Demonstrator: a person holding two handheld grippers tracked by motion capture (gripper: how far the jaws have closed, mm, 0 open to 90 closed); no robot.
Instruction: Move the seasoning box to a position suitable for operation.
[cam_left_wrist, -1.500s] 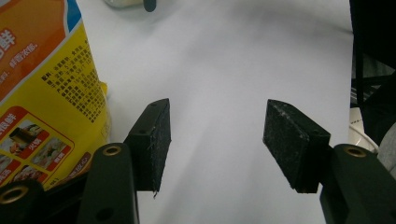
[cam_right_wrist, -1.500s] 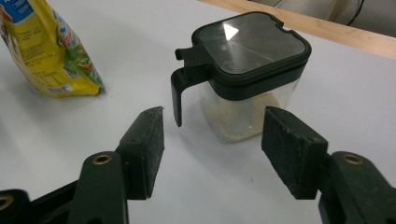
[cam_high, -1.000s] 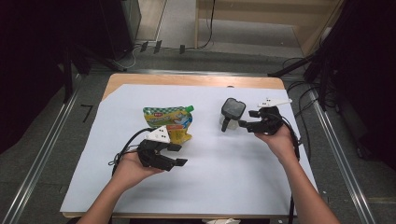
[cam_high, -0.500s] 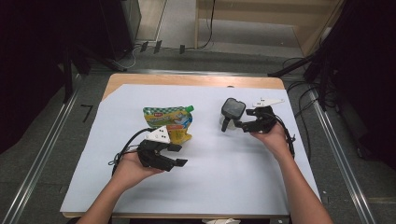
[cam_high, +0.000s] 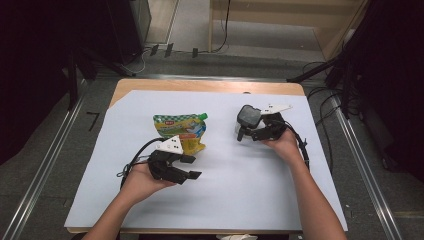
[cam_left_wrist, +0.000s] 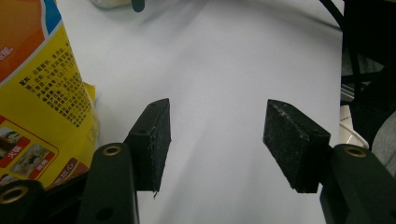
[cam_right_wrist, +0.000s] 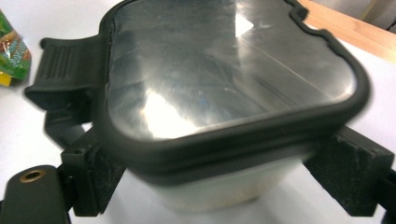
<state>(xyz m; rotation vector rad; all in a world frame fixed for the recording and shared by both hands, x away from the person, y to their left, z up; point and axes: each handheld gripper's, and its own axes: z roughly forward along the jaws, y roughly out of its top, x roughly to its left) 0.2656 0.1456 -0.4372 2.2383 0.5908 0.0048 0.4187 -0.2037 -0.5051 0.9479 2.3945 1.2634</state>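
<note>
- While the left forearm comes in from the bottom edge, the left gripper (cam_high: 175, 167) lies low over the white table (cam_high: 235, 190), pointing right, just below the pouch (cam_high: 182, 131).
- Its fingers (cam_left_wrist: 152, 140) stand partly open with nothing between them; in the left gripper view the yellow pouch lies just beside the left one.
- The right hand (cam_high: 285, 142) reaches in from the right, holding the right gripper (cam_high: 245, 131) level and pointing left.
- Its fingers (cam_right_wrist: 348, 170) have just been opening and now flank the box (cam_high: 247, 117), one on each side below the dark rim; whether they press on it, I cannot tell.
- The box (cam_right_wrist: 224, 93) stands upright on the table, right of the pouch and well apart from it, lid on with its side clip; the contents are hidden.
</note>
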